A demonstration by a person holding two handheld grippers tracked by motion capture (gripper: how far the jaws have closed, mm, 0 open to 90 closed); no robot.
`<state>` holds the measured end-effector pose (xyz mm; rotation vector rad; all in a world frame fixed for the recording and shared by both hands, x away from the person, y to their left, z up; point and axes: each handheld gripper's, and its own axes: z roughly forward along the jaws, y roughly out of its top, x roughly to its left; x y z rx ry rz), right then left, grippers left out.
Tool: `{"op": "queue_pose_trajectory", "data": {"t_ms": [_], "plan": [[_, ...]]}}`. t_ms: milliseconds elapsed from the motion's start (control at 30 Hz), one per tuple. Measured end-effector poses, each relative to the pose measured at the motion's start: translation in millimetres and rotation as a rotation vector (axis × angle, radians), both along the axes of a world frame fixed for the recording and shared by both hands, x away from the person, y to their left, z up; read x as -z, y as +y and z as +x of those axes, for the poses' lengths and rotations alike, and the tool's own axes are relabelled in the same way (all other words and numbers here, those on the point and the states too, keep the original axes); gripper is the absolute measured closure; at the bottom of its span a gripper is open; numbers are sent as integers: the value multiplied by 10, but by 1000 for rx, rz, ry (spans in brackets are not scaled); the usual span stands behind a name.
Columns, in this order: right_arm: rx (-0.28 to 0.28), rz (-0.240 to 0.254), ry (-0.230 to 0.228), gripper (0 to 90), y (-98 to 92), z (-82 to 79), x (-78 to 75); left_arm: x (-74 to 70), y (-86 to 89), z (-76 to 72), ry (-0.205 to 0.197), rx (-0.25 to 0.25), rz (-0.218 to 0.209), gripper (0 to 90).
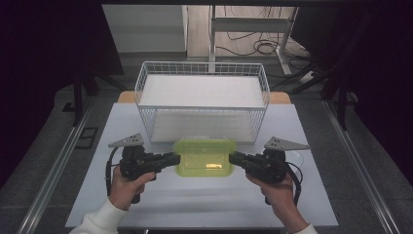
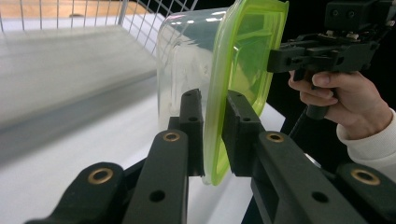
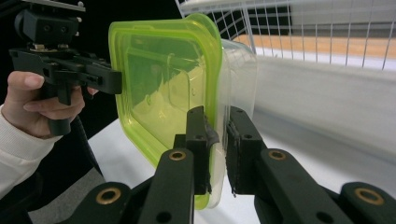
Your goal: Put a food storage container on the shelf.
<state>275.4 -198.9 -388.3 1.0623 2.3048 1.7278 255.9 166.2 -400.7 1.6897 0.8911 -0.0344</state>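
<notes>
Both hands are reaching forward, level, facing each other. The left gripper point(image 1: 176, 158) is clamping the left rim of the clear plastic container with the lime-green lid point(image 1: 205, 157), jaws narrow on the lid's edge; the right gripper point(image 1: 233, 158) is pinching the opposite rim likewise. The container is hanging between them above the pale grey table point(image 1: 195, 200). Directly beyond the jaws, a white wire two-tier basket shelf point(image 1: 202, 100) is blocking the way forward.
</notes>
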Motion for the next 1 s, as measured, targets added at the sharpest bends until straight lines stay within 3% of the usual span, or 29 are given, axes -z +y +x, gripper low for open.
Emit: {"op": "queue_pose_trajectory", "data": {"t_ms": [267, 467, 733, 1000], "plan": [[-3, 35, -31, 800, 1, 13, -219, -199, 23, 51, -25, 3, -15, 800], [-6, 27, -63, 801, 11, 81, -379, -307, 30, 139, -25, 0, -27, 803], [-12, 23, -83, 801, 11, 177, -455, -368, 31, 237, -26, -7, -33, 804], [-12, 34, -98, 801, 16, 316, -592, -546, 42, 377, -40, -9, -29, 803]]}}
